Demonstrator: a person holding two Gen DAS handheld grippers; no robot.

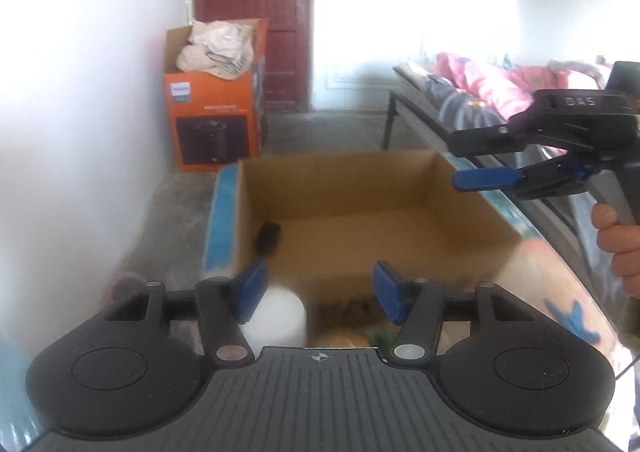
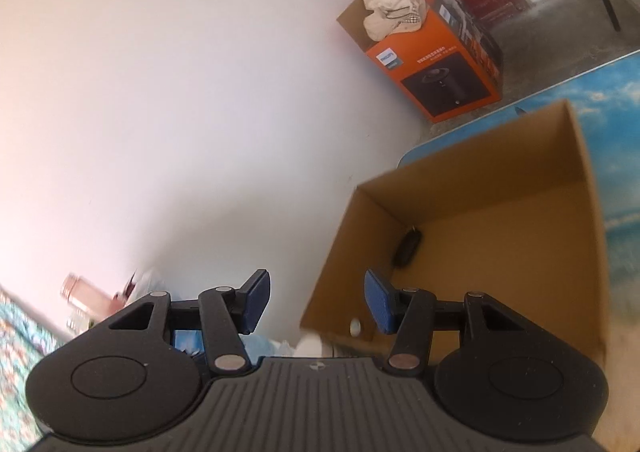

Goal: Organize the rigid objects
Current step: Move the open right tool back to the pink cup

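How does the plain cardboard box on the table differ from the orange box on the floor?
The plain cardboard box is unprinted brown; the orange box bears a printed appliance picture. The plain cardboard box sits on the blue table, the orange box on the floor by the wall. The plain cardboard box holds one small dark object; the orange box is stuffed with pale cloth. Both are open-topped.

left tongs (image 1: 316, 294) open, nothing between | cardboard box (image 1: 472, 219) ahead on table (image 1: 220, 228), small dark object (image 1: 267, 238) in its left corner | white bottle (image 1: 278, 316) below tongs | right tongs (image 1: 482, 157) open, over box's right edge
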